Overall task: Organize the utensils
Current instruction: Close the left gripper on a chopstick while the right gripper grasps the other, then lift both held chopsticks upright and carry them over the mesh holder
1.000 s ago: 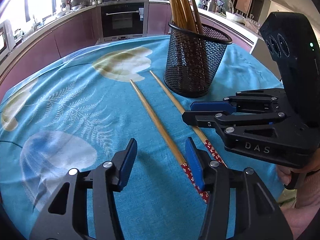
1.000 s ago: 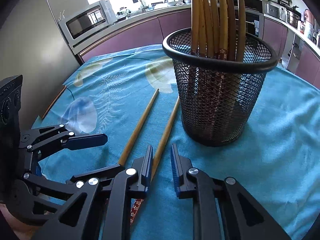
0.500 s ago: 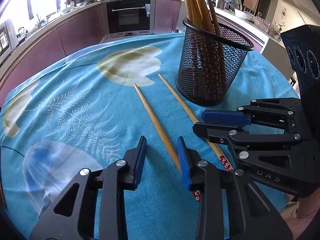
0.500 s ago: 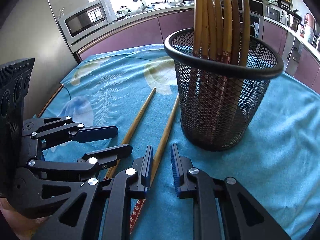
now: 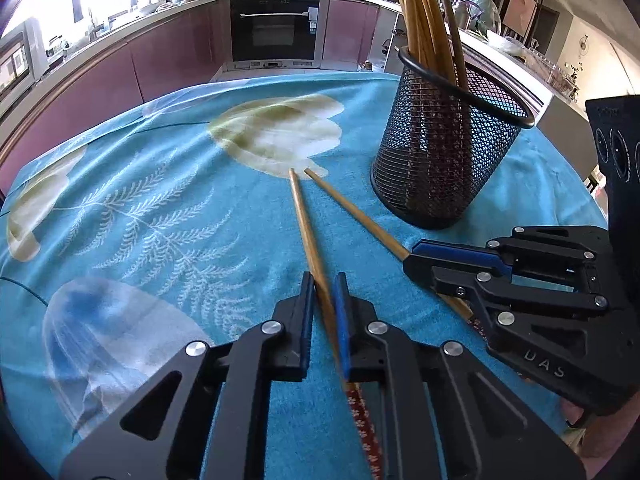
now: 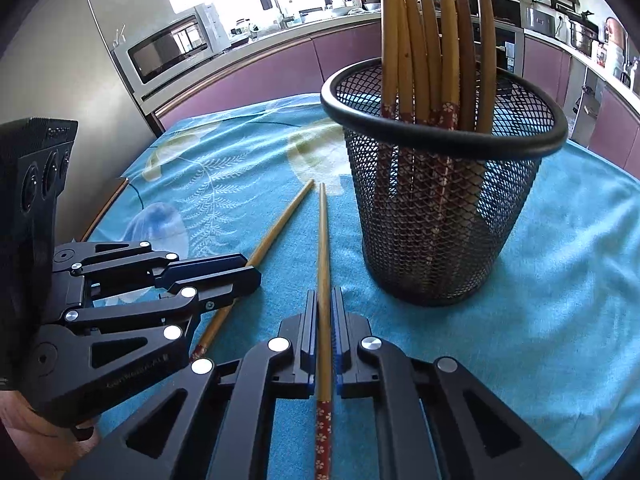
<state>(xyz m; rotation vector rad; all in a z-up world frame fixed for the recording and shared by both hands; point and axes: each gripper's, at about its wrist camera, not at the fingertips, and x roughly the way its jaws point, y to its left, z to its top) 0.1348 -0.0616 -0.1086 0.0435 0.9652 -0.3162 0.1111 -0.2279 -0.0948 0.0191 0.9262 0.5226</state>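
Observation:
Two bamboo chopsticks with red flowered ends lie on the blue cloth beside a black mesh holder that holds several more chopsticks. My left gripper is shut on the left chopstick, which also shows in the right wrist view. My right gripper is shut on the right chopstick, also seen in the left wrist view. Each gripper shows in the other's view, the left gripper and the right gripper. The two chopstick tips nearly meet.
The table wears a blue cloth with leaf and flower prints. Kitchen counters, an oven and a microwave stand beyond the table's far edge. The mesh holder stands just right of the chopsticks.
Both grippers moved forward and closed on the chopsticks. The left jaws narrowed from wide open to gripping. The chopsticks turned so that their tips came together.

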